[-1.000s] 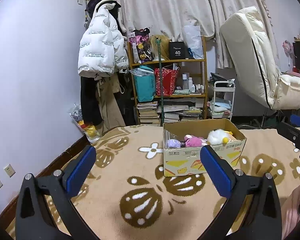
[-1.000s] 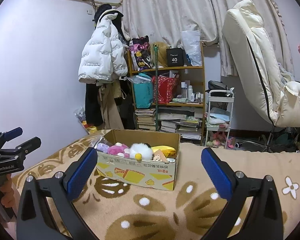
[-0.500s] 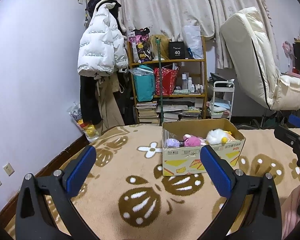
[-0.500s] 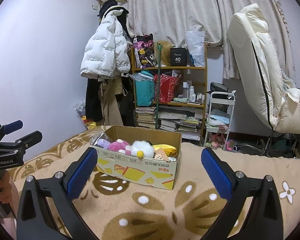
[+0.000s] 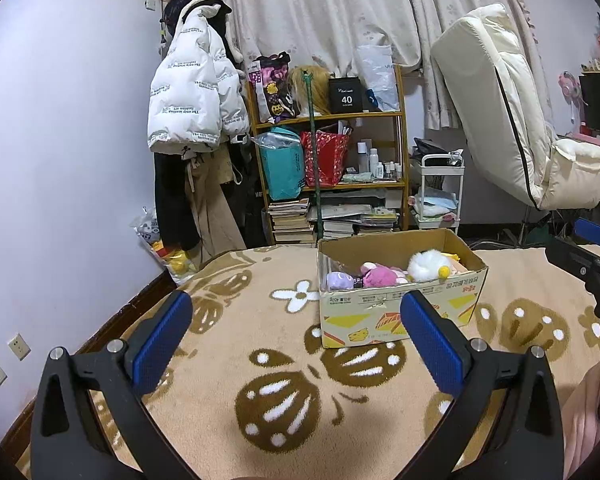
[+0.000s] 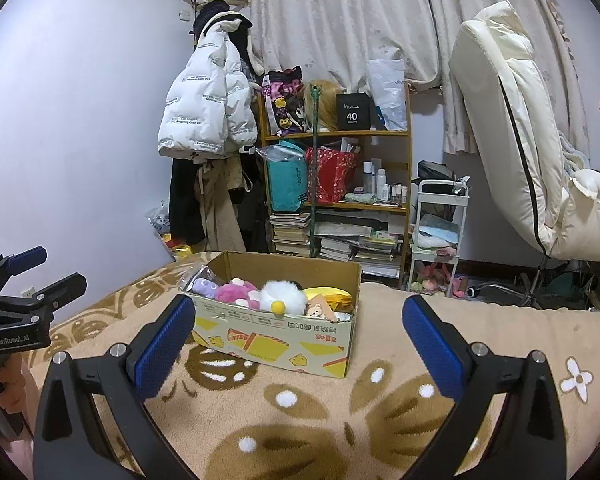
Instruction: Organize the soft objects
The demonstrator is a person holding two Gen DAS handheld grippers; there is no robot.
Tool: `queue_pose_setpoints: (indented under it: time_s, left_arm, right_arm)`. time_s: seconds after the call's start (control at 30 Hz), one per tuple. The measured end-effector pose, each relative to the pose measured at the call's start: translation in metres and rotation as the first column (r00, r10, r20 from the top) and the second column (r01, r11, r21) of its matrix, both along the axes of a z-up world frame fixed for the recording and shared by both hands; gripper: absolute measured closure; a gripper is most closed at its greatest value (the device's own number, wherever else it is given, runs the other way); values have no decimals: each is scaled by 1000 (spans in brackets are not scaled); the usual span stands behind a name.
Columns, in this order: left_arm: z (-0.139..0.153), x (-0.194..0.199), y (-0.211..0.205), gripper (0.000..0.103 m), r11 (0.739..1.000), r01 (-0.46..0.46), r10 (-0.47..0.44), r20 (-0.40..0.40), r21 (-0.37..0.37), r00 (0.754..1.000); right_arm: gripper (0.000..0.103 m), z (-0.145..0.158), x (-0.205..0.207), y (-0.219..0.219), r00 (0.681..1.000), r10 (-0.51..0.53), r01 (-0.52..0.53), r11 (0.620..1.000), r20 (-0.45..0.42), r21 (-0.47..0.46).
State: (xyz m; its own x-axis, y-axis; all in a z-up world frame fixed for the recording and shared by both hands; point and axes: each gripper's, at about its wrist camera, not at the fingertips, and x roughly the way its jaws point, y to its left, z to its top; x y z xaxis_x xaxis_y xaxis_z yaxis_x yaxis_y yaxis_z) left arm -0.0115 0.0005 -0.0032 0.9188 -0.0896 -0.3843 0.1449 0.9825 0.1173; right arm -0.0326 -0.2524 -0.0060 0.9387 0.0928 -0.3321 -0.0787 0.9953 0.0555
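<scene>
An open cardboard box (image 5: 400,316) stands on a beige patterned blanket (image 5: 260,360). It holds soft toys: a purple one (image 5: 339,280), a pink one (image 5: 380,275) and a white fluffy one (image 5: 426,265). The box also shows in the right wrist view (image 6: 276,336), with the white toy (image 6: 280,294) and the pink toy (image 6: 236,292). My left gripper (image 5: 296,340) is open and empty, short of the box. My right gripper (image 6: 298,340) is open and empty in front of the box. The left gripper shows at the right wrist view's left edge (image 6: 24,276).
A wooden shelf (image 5: 340,184) with bags, books and bottles stands behind the bed. A white puffer jacket (image 5: 192,92) hangs on the wall at left. A cream recliner chair (image 5: 512,128) and a small white cart (image 5: 440,192) stand at right.
Both views have shifted slightly. The box sits a little lower and further off in both views. Both grippers stay open and empty.
</scene>
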Motion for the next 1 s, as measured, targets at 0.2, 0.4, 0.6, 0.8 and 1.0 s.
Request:
queue_pose_setpoints:
  time_s: [0.2,0.4,0.6,0.8,1.0]
  left_arm:
    - [-1,-1,0,0,1000,-5,5,-1,1,1000]
    - [-3,0,0,0,1000,-8,8,-7,5,1000]
    - [-2,1,1,0,1000,-6,6,-4,0,1000]
    - [-1,1,2,0,1000,-4,4,5,0,1000]
    - [-2,0,1,0,1000,-4,4,5,3,1000]
  right_arm:
    - [0,-2,-2,0,1000,-10,10,1000,-1,9]
    - [0,-2,-2,0,1000,-10,10,1000,-1,9]
    - [0,-2,-2,0,1000,-10,10,1000,-3,11]
    - [0,-1,-1,-1,1000,-11,11,1000,-1,12]
    - [0,-4,-2,-1,1000,-16,16,1000,-4,14]
